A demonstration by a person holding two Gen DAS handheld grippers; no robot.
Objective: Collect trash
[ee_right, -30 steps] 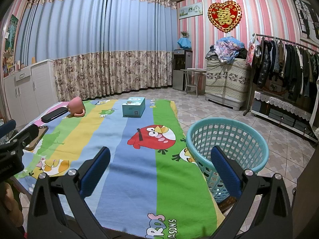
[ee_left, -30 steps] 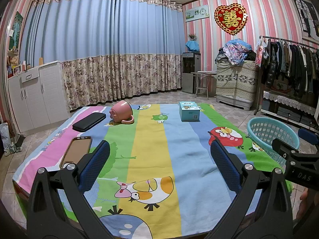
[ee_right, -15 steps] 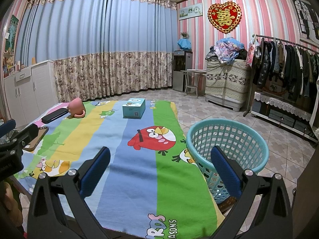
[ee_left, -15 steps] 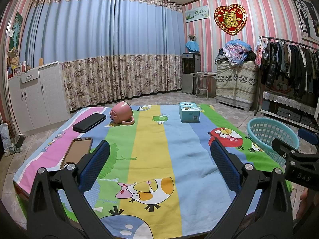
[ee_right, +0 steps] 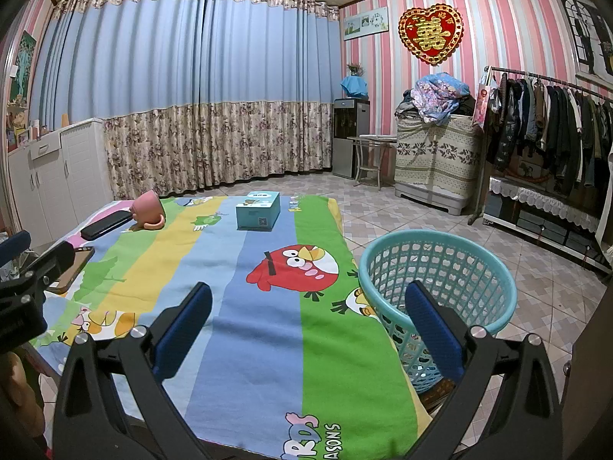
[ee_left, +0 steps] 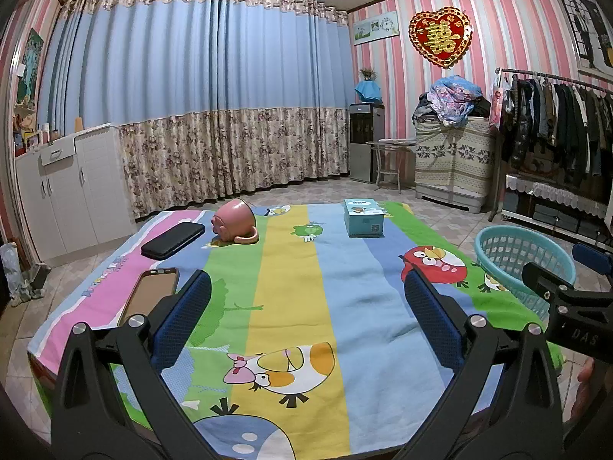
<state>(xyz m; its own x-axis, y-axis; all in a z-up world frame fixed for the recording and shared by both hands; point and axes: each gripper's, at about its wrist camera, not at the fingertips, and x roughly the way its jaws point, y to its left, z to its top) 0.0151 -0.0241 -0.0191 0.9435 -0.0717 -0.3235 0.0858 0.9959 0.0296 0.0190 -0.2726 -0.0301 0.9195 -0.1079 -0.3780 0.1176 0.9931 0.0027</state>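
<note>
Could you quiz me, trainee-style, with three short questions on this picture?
1. True or false: the pink mug stands upright.
2. Which is nearest the basket? A. black case B. blue box C. phone
3. Fill in: both the left gripper and the right gripper are ____.

Key:
1. False; it lies tipped over.
2. B
3. open, holding nothing
</note>
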